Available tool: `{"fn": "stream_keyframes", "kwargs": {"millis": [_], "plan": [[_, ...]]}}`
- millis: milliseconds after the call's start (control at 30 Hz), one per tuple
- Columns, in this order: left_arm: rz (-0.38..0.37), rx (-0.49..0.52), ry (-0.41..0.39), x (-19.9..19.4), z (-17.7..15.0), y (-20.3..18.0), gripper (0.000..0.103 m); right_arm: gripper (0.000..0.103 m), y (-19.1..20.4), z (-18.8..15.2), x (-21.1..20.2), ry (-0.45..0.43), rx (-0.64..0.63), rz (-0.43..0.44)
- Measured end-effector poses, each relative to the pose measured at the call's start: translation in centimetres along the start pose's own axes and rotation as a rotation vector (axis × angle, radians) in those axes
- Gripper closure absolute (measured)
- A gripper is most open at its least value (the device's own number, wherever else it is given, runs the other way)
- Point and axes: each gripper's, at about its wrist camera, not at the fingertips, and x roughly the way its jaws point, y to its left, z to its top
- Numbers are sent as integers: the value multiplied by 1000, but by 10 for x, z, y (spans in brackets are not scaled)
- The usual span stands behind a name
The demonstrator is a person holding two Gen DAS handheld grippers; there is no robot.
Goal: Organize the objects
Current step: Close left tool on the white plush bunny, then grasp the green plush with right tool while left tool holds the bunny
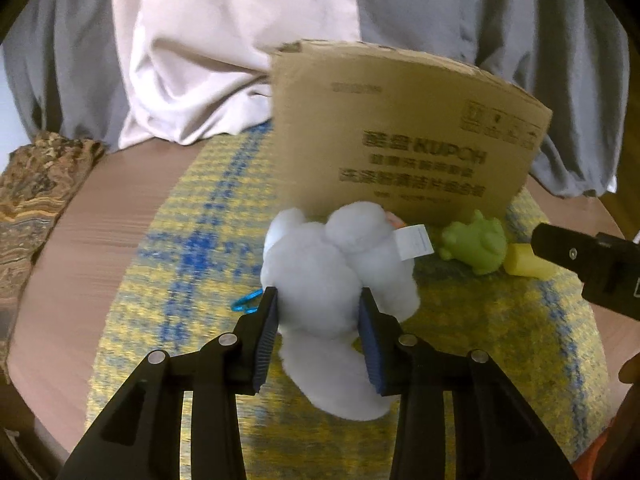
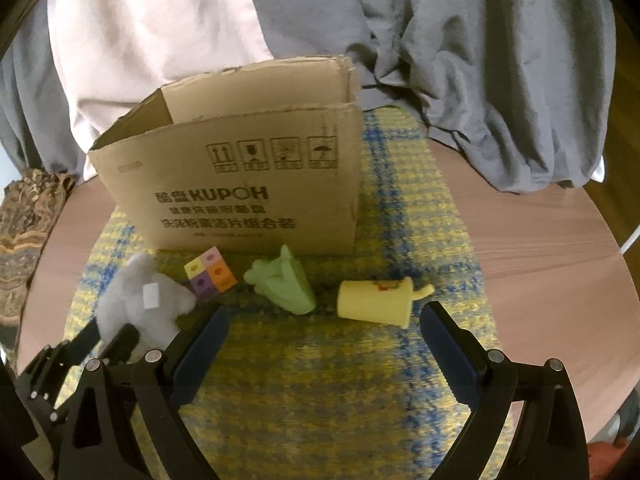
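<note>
In the left wrist view, the left gripper (image 1: 319,300) is closed on the plush (image 1: 336,276), both blue pads pressing its white body above the mat (image 1: 168,264). The plush hides the cube here. The box (image 1: 400,132) shows only its front wall. The green toy (image 1: 476,246) and the cup (image 1: 524,260) lie at right, the cup half covered by the right gripper (image 1: 592,266).

In the right wrist view, the right gripper (image 2: 324,320) is wide open and holds nothing. The cube (image 2: 210,274) shows beside the plush (image 2: 140,304), and the box (image 2: 248,184) interior looks open. The cup (image 2: 376,300) lies on its side near the green toy (image 2: 284,282). The left gripper (image 2: 116,340) is partly cut off.
</note>
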Motion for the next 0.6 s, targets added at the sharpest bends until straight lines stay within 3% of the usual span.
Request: {"fn": "stream_keyframes", "kwargs": {"millis": [167, 600], "plan": [[82, -21, -38, -3, -1, 15, 65, 6, 14, 1, 11, 11, -21, 9], [106, -75, -40, 5, 6, 34, 65, 8, 42, 7, 61, 61, -60, -27]]}}
